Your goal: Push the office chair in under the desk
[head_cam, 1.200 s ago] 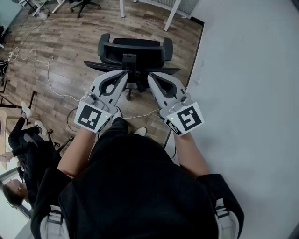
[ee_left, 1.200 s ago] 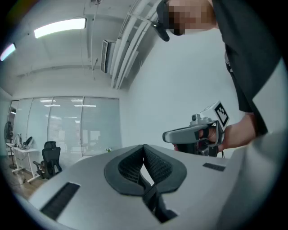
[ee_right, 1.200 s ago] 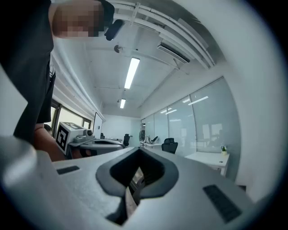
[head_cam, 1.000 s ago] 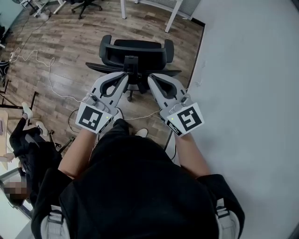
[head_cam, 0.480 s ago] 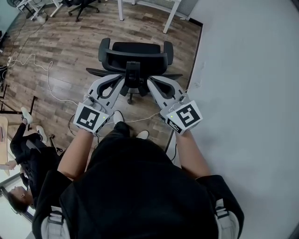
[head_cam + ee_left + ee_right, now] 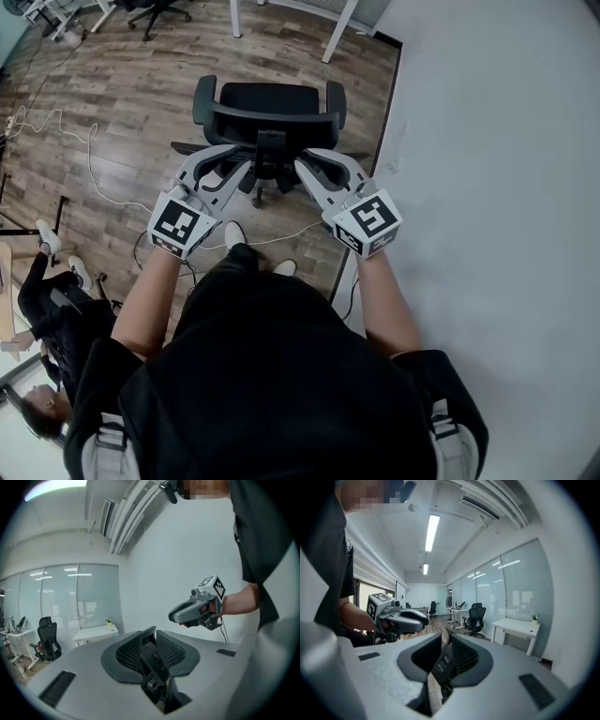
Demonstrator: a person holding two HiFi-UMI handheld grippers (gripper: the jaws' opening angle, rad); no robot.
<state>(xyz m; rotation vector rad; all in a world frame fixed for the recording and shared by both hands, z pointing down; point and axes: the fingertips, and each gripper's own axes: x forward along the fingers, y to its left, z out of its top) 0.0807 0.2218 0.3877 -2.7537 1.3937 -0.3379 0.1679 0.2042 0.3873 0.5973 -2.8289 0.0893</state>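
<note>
The black office chair stands on the wood floor with its back toward me. In the head view my left gripper and right gripper reach the top of the backrest, one on each side of its centre post. Both pairs of jaws have just been opening and stand slightly apart. In the left gripper view a black chair part shows in the narrow gap of the left gripper. In the right gripper view, a black part and wood floor show in the gap of the right gripper. A white desk stands beyond the chair.
A white wall runs along the right. A pale cable lies on the floor at the left. A person sits at the lower left. Another black chair stands at the far left.
Both grippers have moved forward toward the chair's backrest. Their jaws, shut before, now stand a little apart.
</note>
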